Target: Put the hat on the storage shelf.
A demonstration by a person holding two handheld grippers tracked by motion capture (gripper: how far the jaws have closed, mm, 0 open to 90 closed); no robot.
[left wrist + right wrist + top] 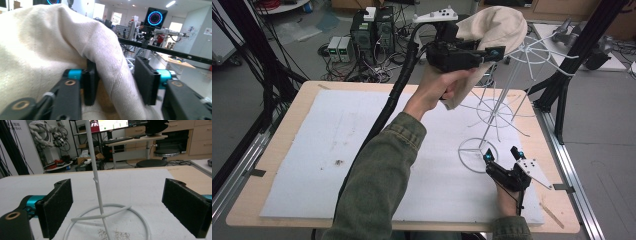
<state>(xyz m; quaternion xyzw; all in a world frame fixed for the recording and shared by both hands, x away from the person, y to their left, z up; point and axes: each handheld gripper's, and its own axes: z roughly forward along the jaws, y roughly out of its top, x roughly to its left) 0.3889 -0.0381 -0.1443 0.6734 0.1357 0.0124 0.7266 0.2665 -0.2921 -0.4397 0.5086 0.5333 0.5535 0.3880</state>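
A beige cloth hat [499,27] is draped over the top of a white wire stand [497,107] at the table's right. My left gripper [492,52] is held high beside the stand's top. In the left gripper view a thick fold of the hat [50,45] runs between the two black jaws of that gripper [116,82], which are shut on it. My right gripper [502,154] rests low on the table in front of the stand's base ring [478,155], open. In the right gripper view its jaws [116,207] stand wide apart either side of the stand's pole [96,177], touching nothing.
A white foam sheet [312,150] covers the wooden table. The left gripper's black cable [397,95] trails across the table's middle. A black frame post [562,85] stands just right of the stand. Computer boxes and wires [372,30] sit on the floor behind.
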